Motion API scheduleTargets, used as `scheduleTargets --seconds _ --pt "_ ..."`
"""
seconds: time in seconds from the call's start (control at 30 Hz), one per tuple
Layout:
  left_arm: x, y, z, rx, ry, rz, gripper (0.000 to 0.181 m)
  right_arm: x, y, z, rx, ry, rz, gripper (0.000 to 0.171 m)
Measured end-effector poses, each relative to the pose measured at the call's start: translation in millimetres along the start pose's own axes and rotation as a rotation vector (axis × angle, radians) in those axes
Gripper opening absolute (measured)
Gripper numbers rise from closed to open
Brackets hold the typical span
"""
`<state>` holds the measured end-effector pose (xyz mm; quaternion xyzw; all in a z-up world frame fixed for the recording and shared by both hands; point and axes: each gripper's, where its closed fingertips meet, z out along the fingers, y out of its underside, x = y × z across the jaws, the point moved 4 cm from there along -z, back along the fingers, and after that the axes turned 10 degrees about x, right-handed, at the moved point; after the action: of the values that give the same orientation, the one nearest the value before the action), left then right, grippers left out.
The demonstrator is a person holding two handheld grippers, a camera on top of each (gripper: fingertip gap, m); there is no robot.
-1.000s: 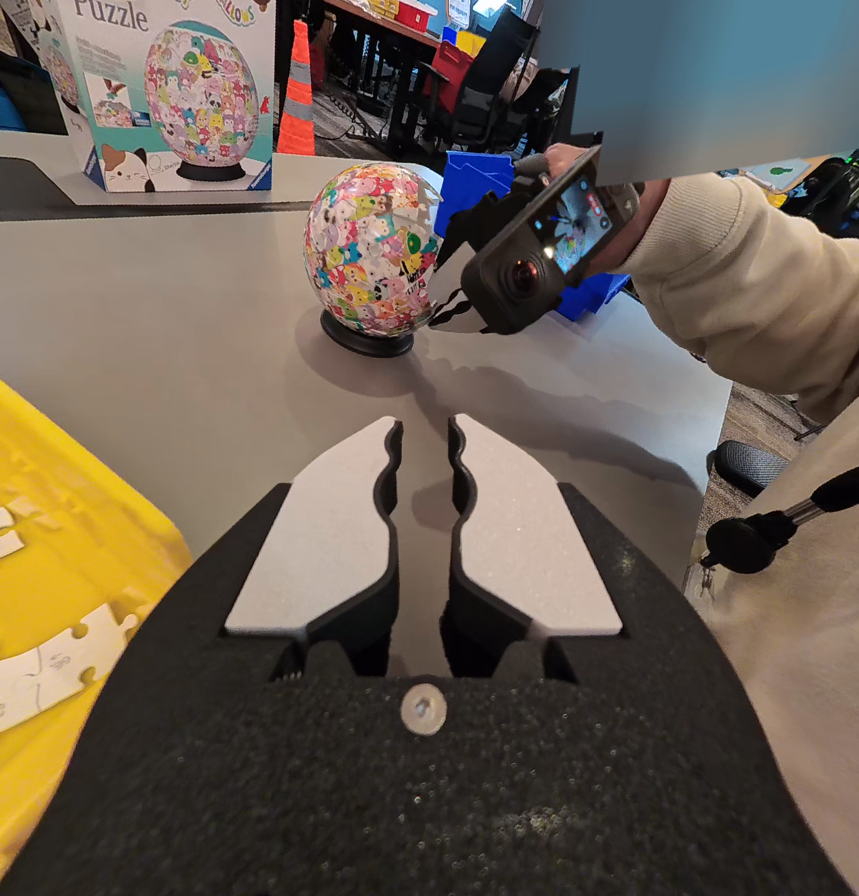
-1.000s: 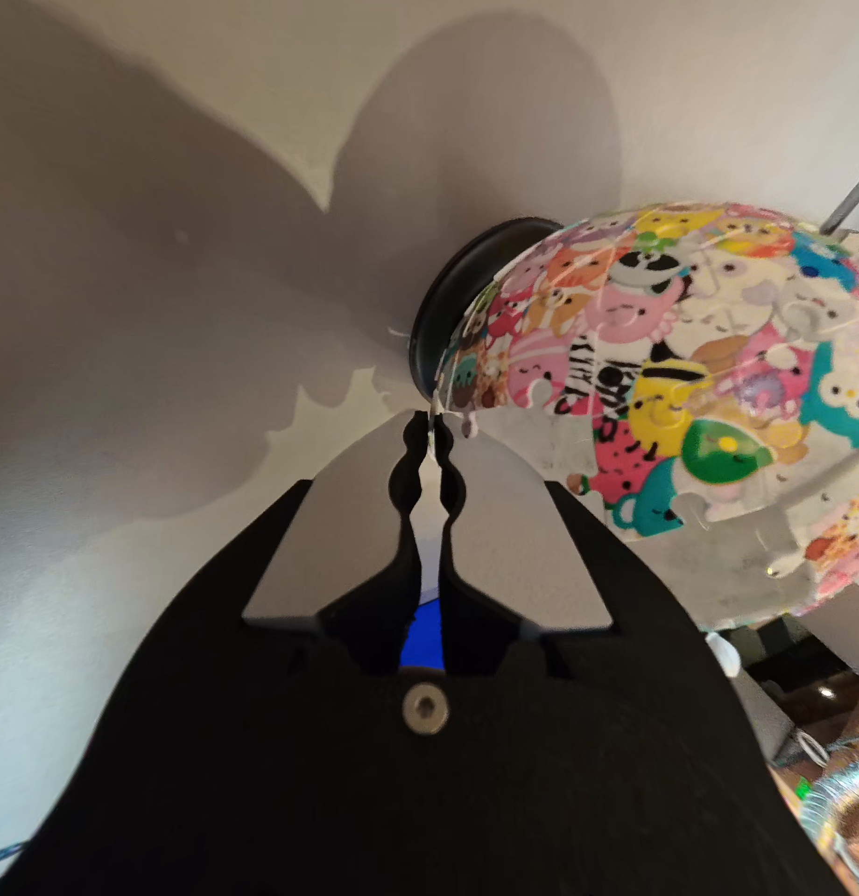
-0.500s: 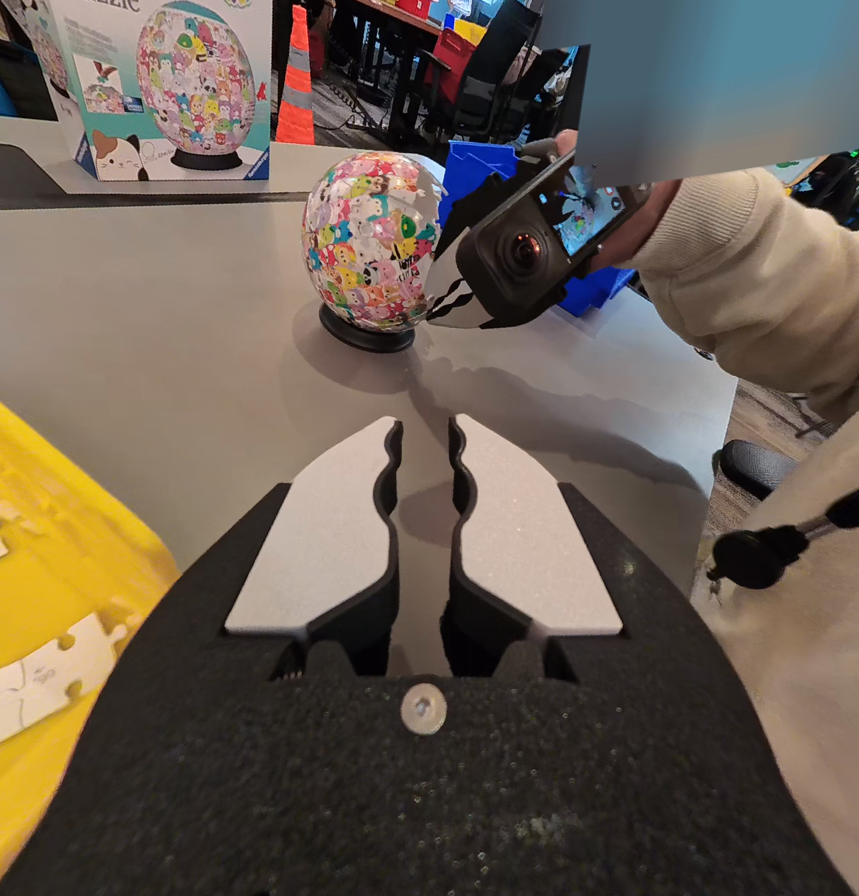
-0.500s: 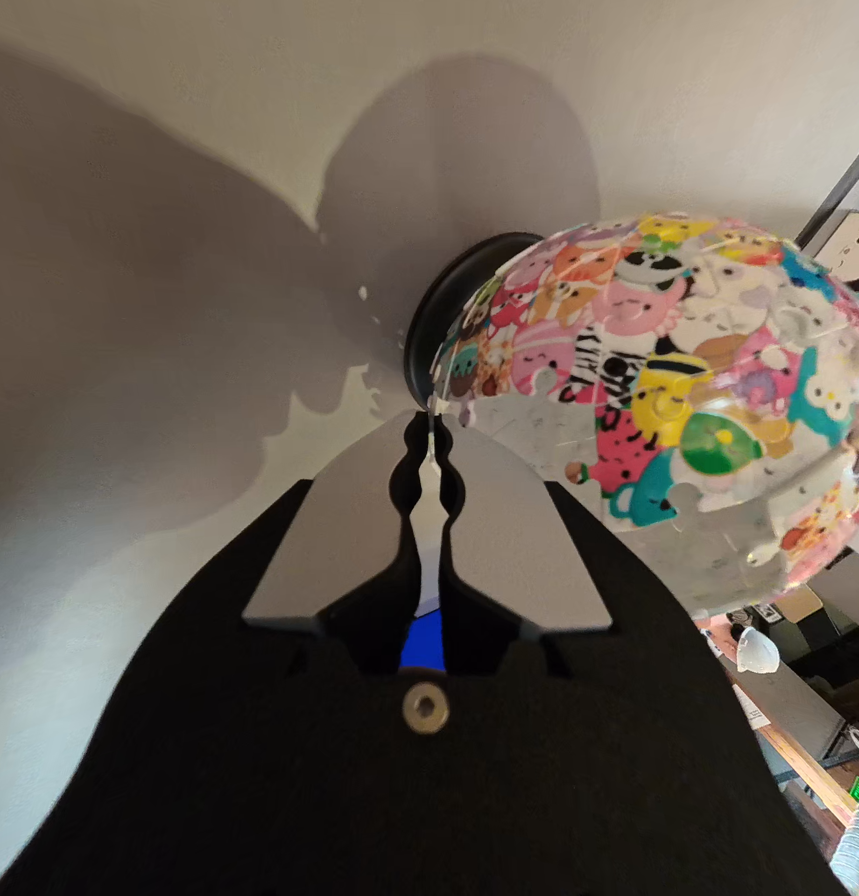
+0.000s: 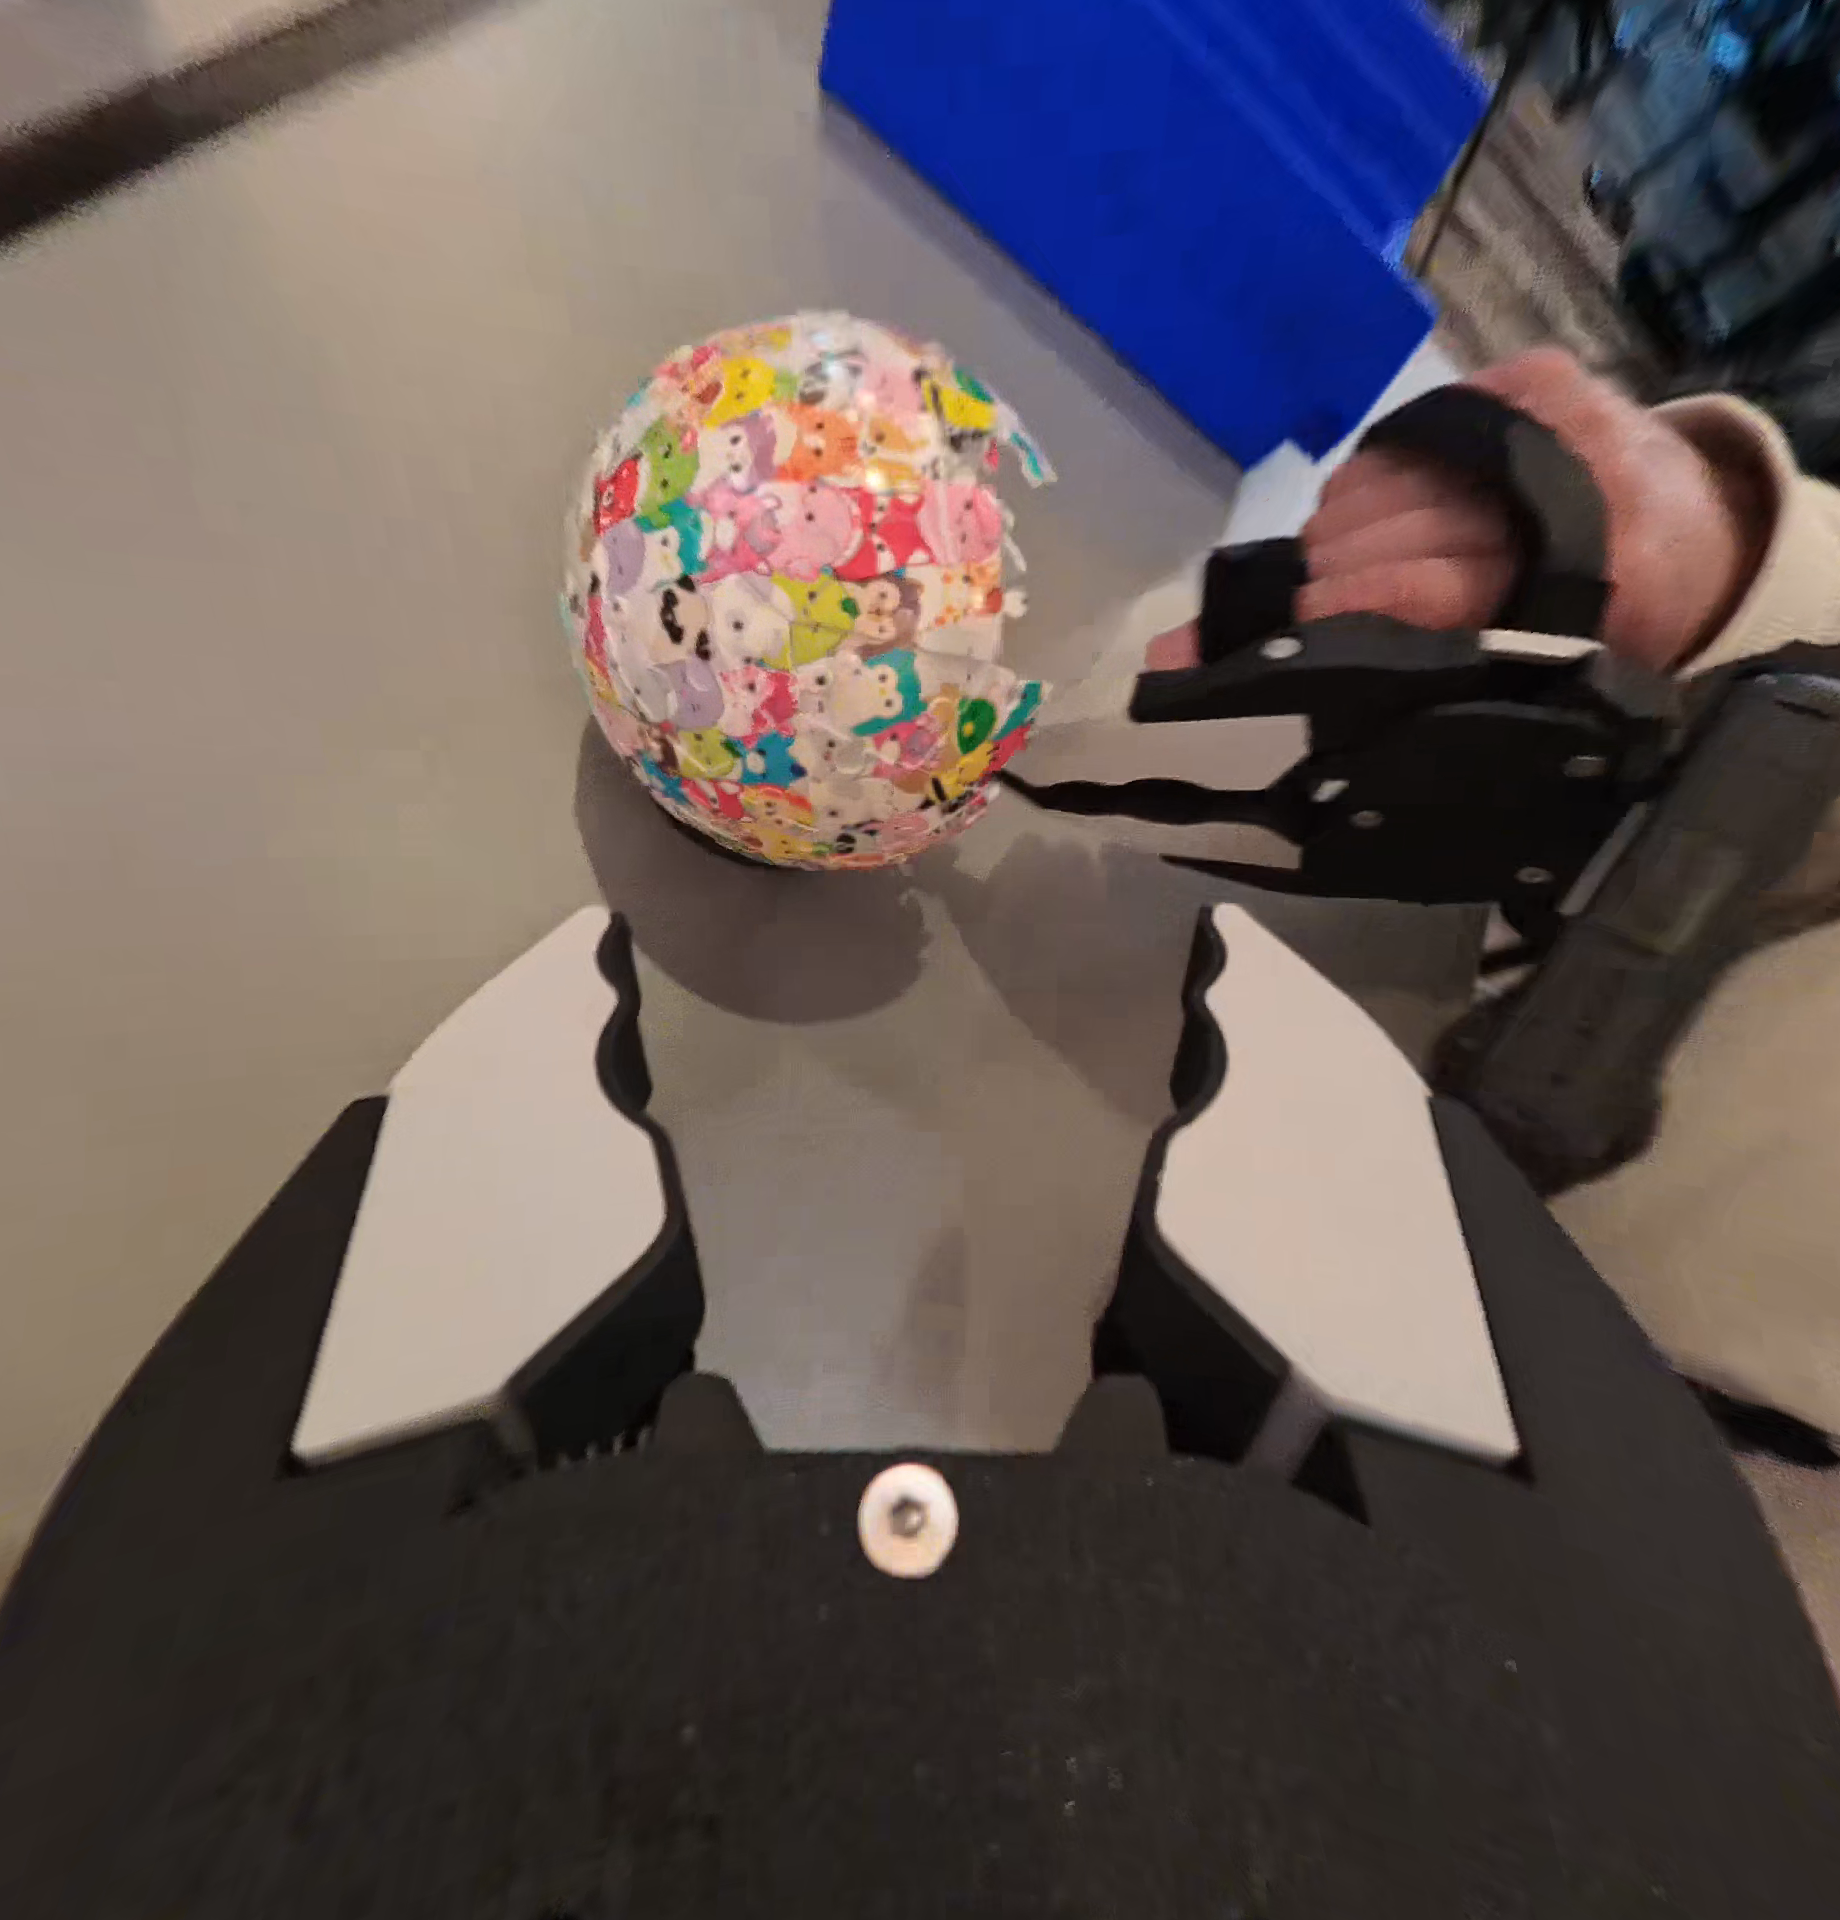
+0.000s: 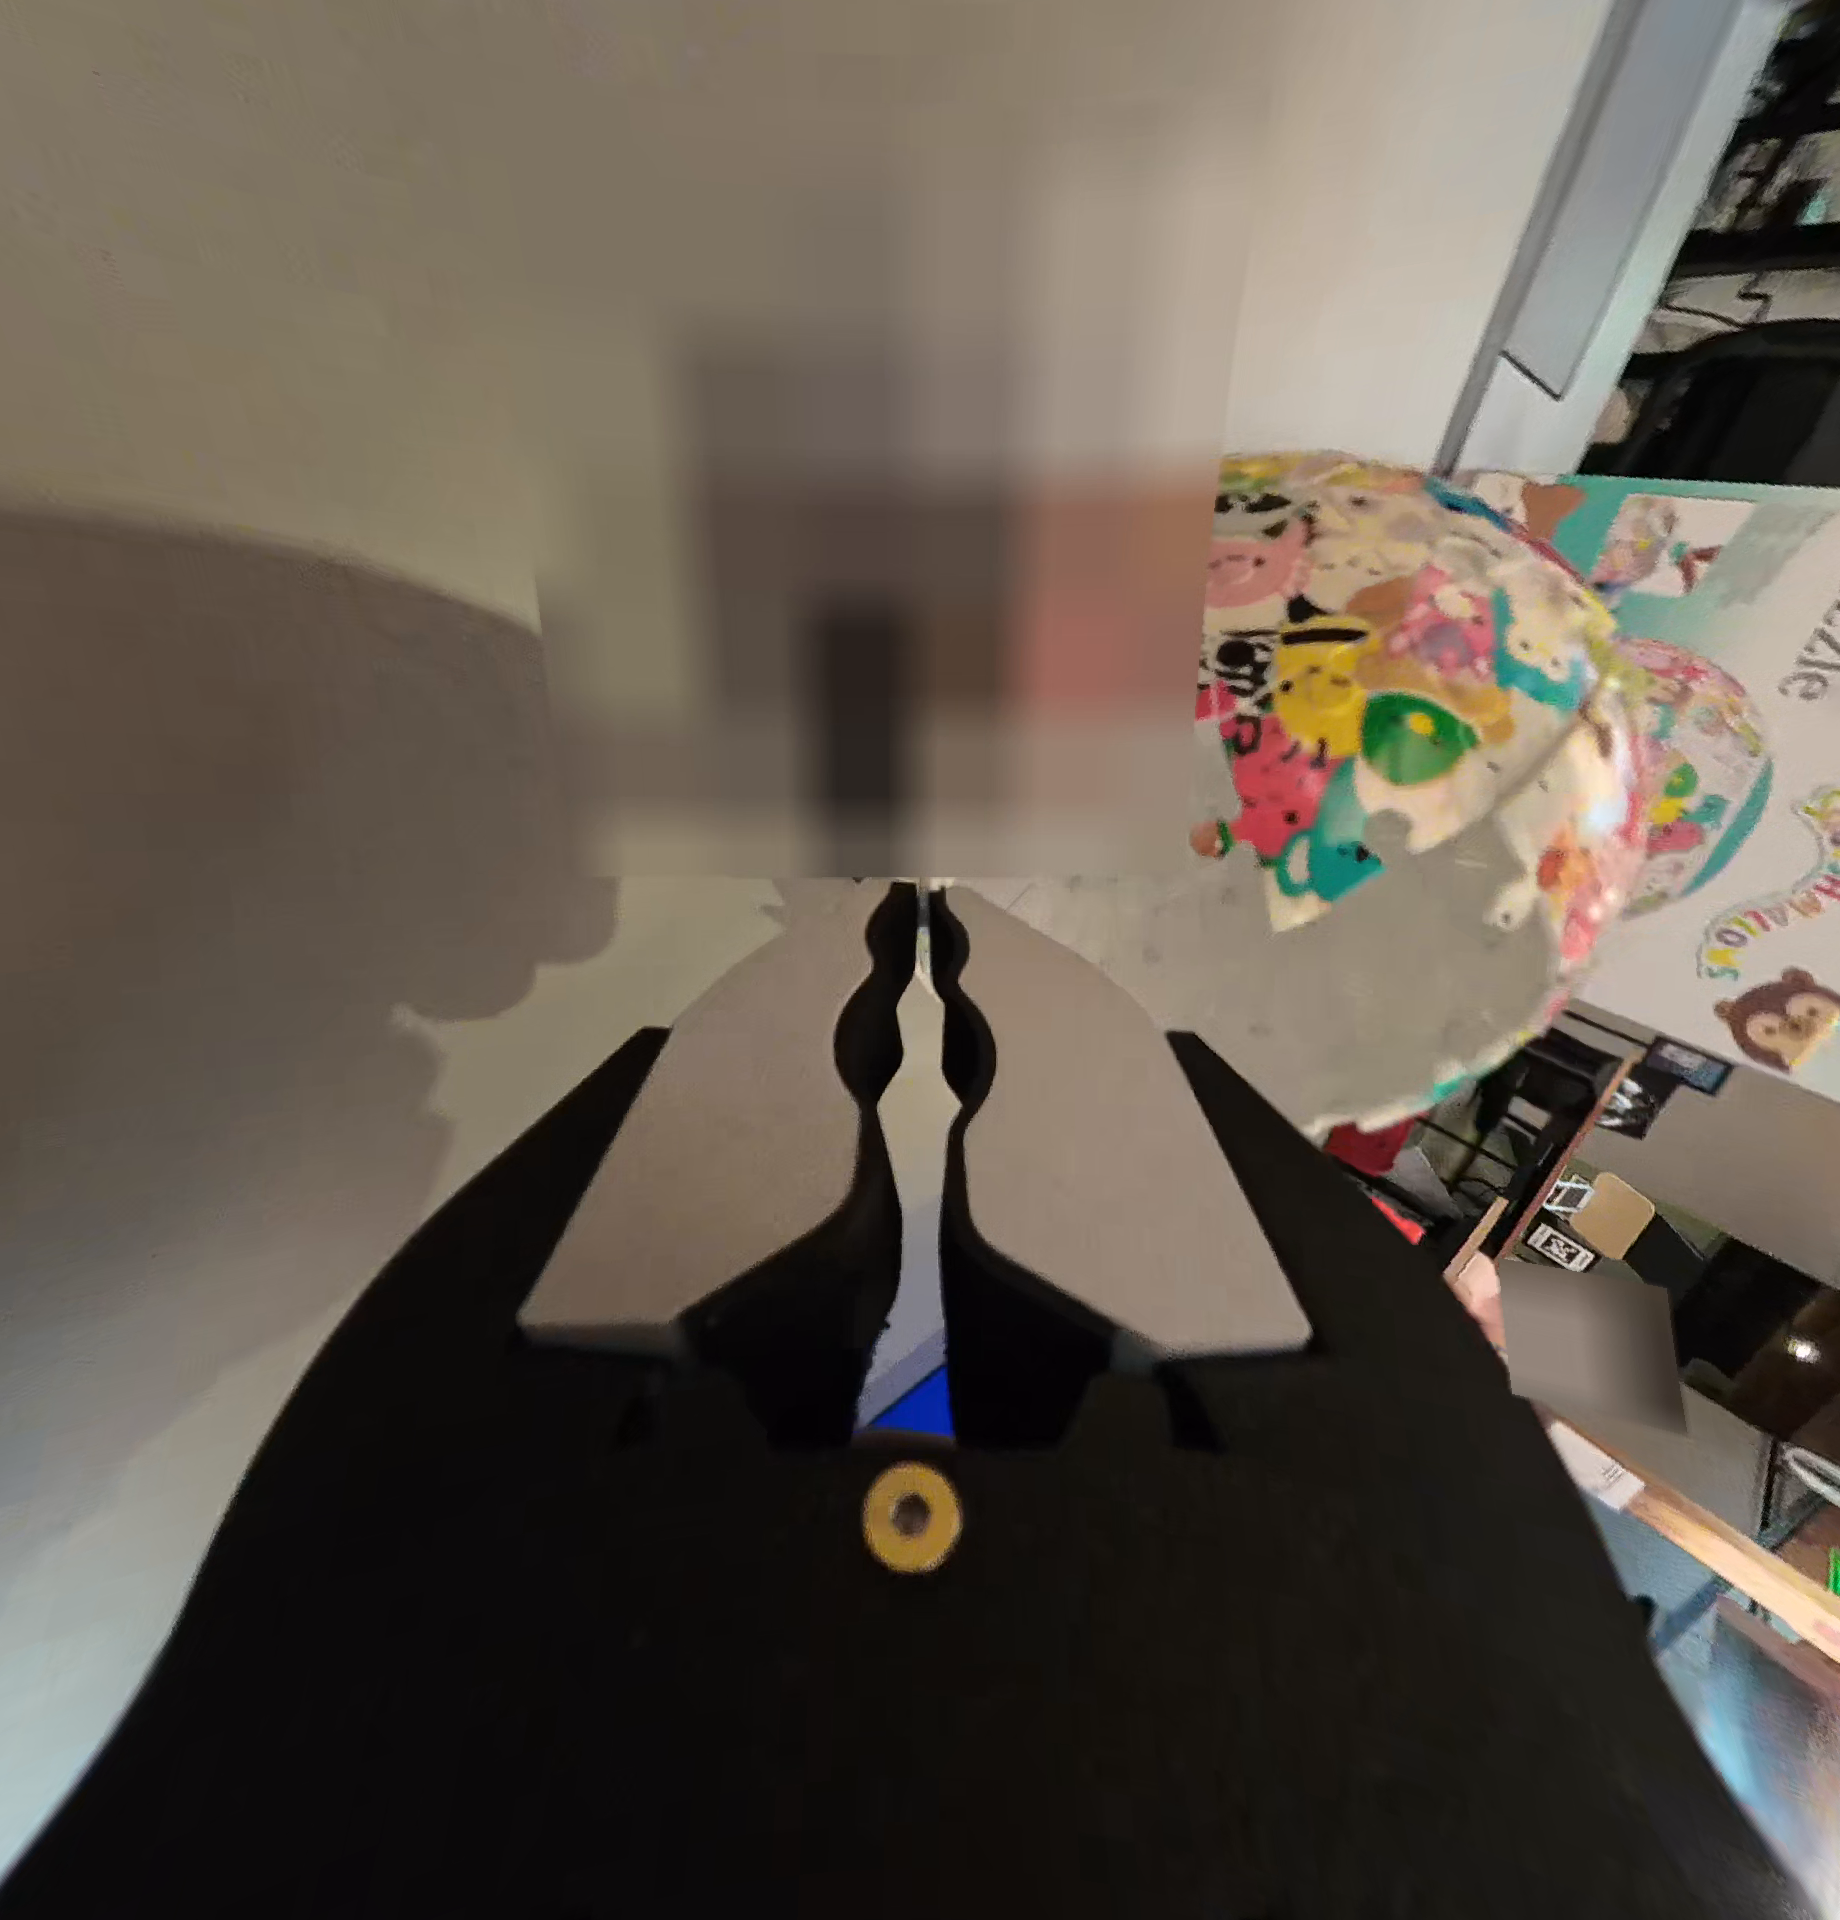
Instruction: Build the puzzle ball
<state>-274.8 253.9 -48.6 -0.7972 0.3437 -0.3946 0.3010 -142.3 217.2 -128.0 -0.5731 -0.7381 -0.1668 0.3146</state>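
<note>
The colourful puzzle ball (image 5: 791, 592) stands on the grey table (image 5: 272, 623), its black stand mostly hidden beneath it. My left gripper (image 5: 908, 935) is open wide and empty, just short of the ball and above the table. My right gripper (image 5: 1030, 743) comes in from the right with its tips at the ball's lower right side. In the right wrist view it (image 6: 921, 925) is shut on a thin puzzle piece (image 6: 926, 940) seen edge-on. The ball (image 6: 1415, 727) lies to its right, with a gap of bare grey inner shell (image 6: 1415, 987).
A blue bin (image 5: 1155, 187) stands behind the ball at the table's far right. The puzzle box (image 6: 1778, 675) stands behind the ball in the right wrist view. A person's hand (image 5: 1518, 540) and cream sleeve hold the right gripper. Tip to tip, the grippers are about 15 cm apart.
My left gripper has opened wide and moved up close to the ball, and the yellow bin has left its view. In the right wrist view the ball has shifted to the right.
</note>
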Motion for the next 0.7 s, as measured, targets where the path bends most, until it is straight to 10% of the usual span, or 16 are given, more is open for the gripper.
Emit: scheduleTargets --seconds 0.7 --pt "-31.4 -23.1 80.5 -0.718 0.248 0.353 0.14 -2.3 6.7 -5.1 -0.053 0.048 0.118 0.002"
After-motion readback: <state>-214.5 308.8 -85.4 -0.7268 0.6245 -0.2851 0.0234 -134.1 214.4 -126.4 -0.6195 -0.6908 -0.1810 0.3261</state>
